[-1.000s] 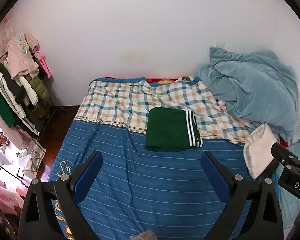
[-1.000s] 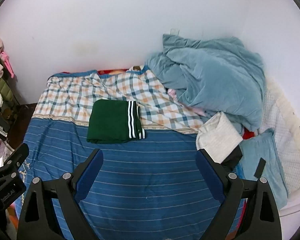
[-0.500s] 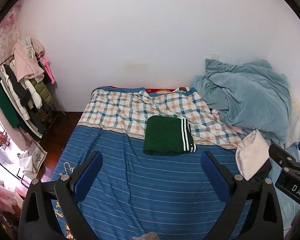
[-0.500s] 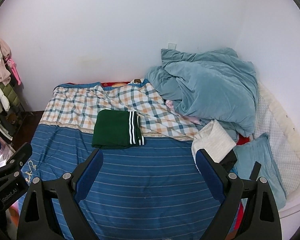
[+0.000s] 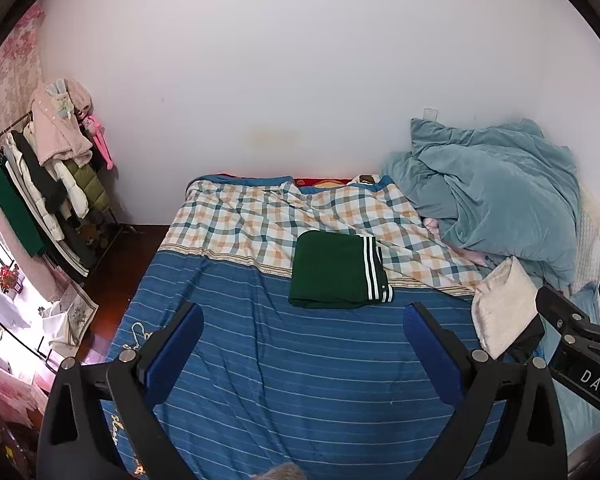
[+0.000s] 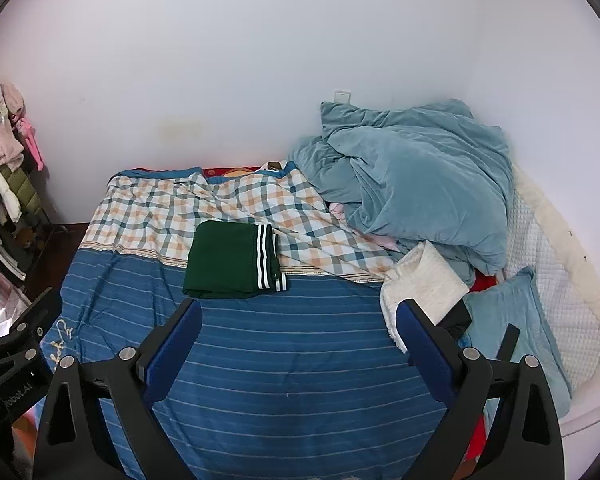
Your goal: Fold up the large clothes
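Note:
A dark green garment (image 5: 332, 270) with white stripes along one edge lies folded into a neat rectangle in the middle of the bed (image 5: 300, 380); the right wrist view shows the same garment (image 6: 228, 260). My left gripper (image 5: 302, 338) hangs open above the blue striped sheet, well short of the garment, with nothing between its blue pads. My right gripper (image 6: 298, 336) is likewise open and holds nothing, raised over the near part of the bed (image 6: 292, 380). The right gripper's body also shows at the right edge of the left wrist view.
A crumpled teal duvet (image 6: 416, 184) is heaped at the back right by the wall. A folded cream towel (image 6: 424, 280) and a blue pillow (image 6: 516, 320) lie at the right. A clothes rack (image 5: 40, 184) with hanging coats stands left of the bed.
Both grippers have pulled back and up from the bed, so the folded garment looks smaller and farther away. Both stay open. The garment has not moved.

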`<action>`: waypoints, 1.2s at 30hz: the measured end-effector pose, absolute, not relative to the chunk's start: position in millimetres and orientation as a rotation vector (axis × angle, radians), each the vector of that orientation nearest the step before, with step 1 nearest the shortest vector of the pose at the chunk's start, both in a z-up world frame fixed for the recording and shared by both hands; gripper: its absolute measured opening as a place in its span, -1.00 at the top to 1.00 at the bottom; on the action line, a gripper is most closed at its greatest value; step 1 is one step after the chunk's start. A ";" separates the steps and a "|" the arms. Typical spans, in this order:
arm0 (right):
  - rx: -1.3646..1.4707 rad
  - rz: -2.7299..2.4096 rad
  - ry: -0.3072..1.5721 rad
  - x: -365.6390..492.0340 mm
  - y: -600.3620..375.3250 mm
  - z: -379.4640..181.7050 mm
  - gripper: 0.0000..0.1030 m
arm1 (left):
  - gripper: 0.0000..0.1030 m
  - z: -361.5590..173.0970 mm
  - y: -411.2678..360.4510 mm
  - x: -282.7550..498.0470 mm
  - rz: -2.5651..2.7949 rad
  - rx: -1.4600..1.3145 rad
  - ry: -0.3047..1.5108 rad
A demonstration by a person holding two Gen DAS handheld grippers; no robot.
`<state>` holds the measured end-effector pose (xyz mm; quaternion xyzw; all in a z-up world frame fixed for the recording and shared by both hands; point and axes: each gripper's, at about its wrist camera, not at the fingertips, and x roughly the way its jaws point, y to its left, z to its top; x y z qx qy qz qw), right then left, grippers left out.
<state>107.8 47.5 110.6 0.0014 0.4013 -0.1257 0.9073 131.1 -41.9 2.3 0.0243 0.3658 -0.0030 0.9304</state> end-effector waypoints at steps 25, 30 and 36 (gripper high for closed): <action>-0.003 -0.247 0.799 104.6 52.8 117.6 -0.94 | -0.99 14.4 -37.3 115.9 0.014 0.043 0.713; -0.005 -0.249 0.793 104.5 54.8 118.7 -0.94 | -0.99 16.3 -36.1 116.5 0.014 0.043 0.710; 0.001 -0.239 0.787 102.5 57.8 119.7 -0.95 | -0.99 19.9 -37.2 117.7 0.024 0.053 0.703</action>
